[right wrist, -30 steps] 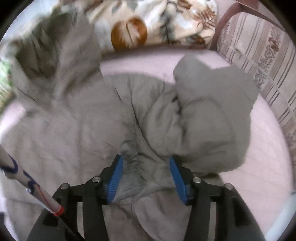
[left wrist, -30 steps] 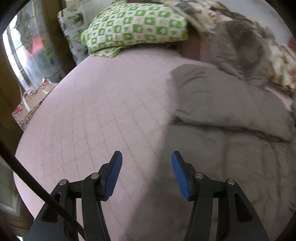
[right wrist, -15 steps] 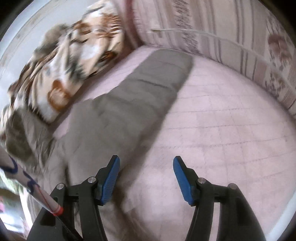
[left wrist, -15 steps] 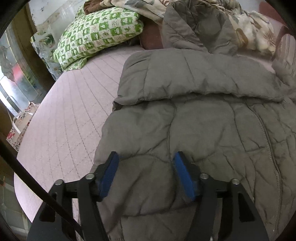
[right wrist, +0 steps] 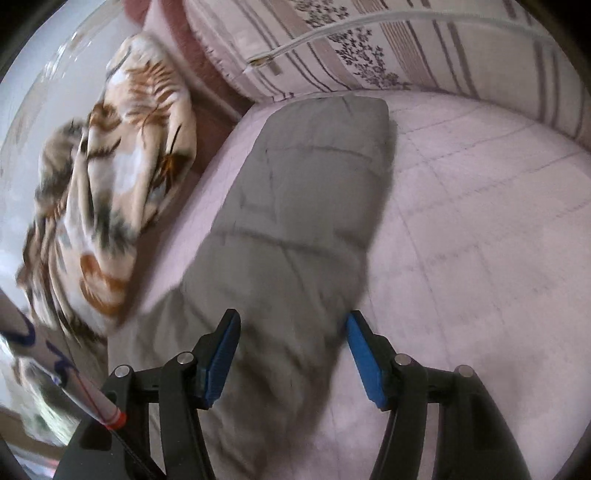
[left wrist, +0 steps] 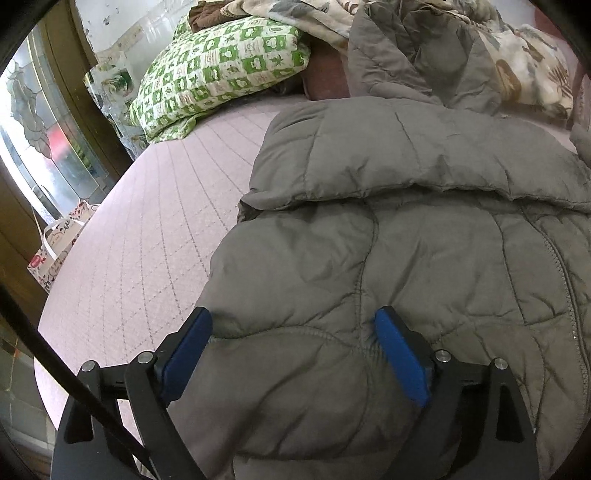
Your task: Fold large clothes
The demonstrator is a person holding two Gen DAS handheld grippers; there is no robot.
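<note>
A grey quilted puffer jacket point(left wrist: 406, 258) lies spread on the pink bed sheet point(left wrist: 147, 240), one sleeve point(left wrist: 406, 155) folded across its upper part. My left gripper point(left wrist: 291, 317) hovers over the jacket's near left edge. Its jaws are opening wide, with padded fabric lying under the gap and the blue pads not pressing on it. In the right wrist view the other sleeve point(right wrist: 303, 206) stretches away over the sheet point(right wrist: 480, 240). My right gripper point(right wrist: 293, 319) stands open astride that sleeve, a little blurred, with nothing gripped.
A green checked pillow point(left wrist: 221, 74) and a leaf-patterned blanket point(left wrist: 524, 70) lie at the head of the bed. That blanket point(right wrist: 122, 177) borders the sleeve. A striped cushion point(right wrist: 443, 48) with a white cord point(right wrist: 332, 33) lines the far side. A printed bag point(left wrist: 55, 243) stands by the window.
My left gripper moved from bare sheet onto the jacket and its jaws spread wider. My right gripper swung away from the bunched jacket body to the outstretched sleeve, rolling as it went.
</note>
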